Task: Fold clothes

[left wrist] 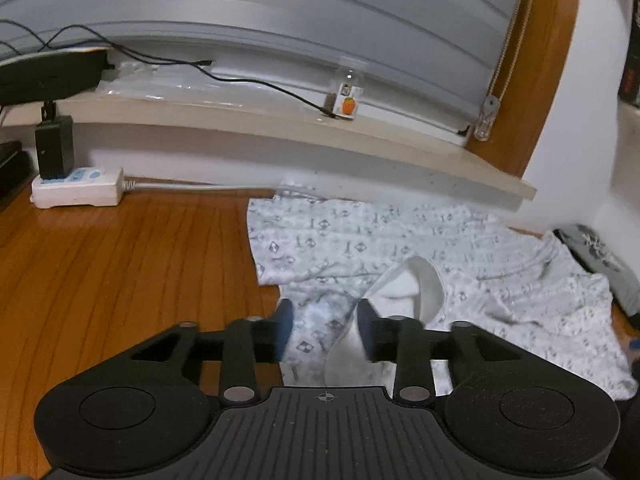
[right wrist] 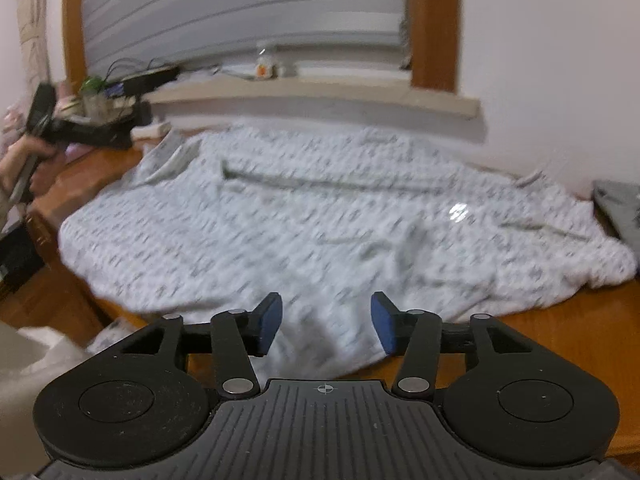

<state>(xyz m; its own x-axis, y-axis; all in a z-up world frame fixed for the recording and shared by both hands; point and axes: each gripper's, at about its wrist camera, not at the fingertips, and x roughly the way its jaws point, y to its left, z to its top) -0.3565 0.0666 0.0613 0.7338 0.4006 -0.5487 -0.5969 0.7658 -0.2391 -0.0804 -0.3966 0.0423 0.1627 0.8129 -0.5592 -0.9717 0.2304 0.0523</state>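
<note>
- Two grippers, both spread: your left gripper (left wrist: 325, 320) hangs with its jaws apart over the neck end of the printed white shirt (left wrist: 360, 248), and your right gripper (right wrist: 326, 326) stands wide over the near hem (right wrist: 320, 344), pinching nothing.
- The shirt lies spread over the wooden surface (left wrist: 120, 264) below the window sill (left wrist: 280, 128), one sleeve (right wrist: 172, 156) turned out at the far left and wrinkles across the body — no fold line can be read through the blur.
- As it lies, this fits a shirt laid out for folding or one between folds, so take your cue from the cloth itself.
- With the left, if you mean to grip here, go for the plain collar band (left wrist: 424, 280) rather than the loose cloth beside it; it looks thicker and should slip less.
- Catch one layer only at the hem — a pinch through two would likely drag the underside along.
- Lift both ends evenly and keep the cloth taut between them, or the wrinkles will be pressed into the fold.
- Mind the grey garment (right wrist: 618, 208) at the right edge and the power strip (left wrist: 76, 192) on the left; keep the cloth off both.
</note>
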